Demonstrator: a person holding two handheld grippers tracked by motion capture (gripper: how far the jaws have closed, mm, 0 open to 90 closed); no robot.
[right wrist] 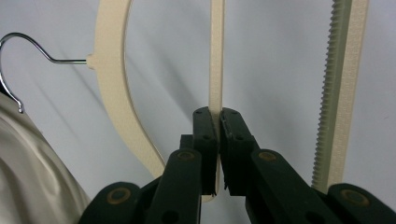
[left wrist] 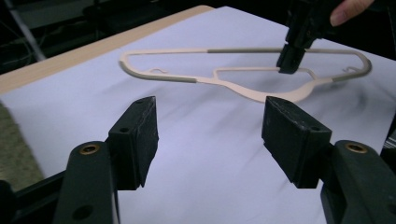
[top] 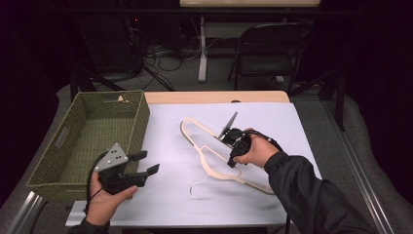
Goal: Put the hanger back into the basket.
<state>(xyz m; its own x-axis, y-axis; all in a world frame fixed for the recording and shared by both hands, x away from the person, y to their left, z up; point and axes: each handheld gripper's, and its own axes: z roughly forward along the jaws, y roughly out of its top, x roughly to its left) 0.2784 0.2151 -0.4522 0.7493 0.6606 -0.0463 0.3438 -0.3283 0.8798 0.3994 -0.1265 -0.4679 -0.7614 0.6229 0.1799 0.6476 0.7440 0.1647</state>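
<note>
A beige clothes hanger (top: 210, 155) with a metal hook (top: 197, 188) lies on the white sheet (top: 272, 122), running diagonally across the table's middle. My right gripper (top: 234, 161) is shut on the hanger's thin inner bar (right wrist: 216, 70); its jaws (right wrist: 217, 122) pinch the bar from both sides. The curved shoulder (right wrist: 109, 93), the hook (right wrist: 14, 42) and a ribbed grey-edged bar (right wrist: 338, 93) lie around them. My left gripper (top: 146, 163) hovers open at the front left, by the basket's corner. Its fingers (left wrist: 137, 135) stand wide apart and aim at the hanger (left wrist: 243, 91) and the right gripper (left wrist: 293, 49).
A green woven basket (top: 139, 124) stands on the table's left side, close to my left hand. The sheet ends near the table's far wooden edge (top: 214, 96). A folding chair (top: 268, 44) and a table leg (top: 202, 48) stand beyond. A pale fold of cloth (right wrist: 28, 168) shows beside the right jaws.
</note>
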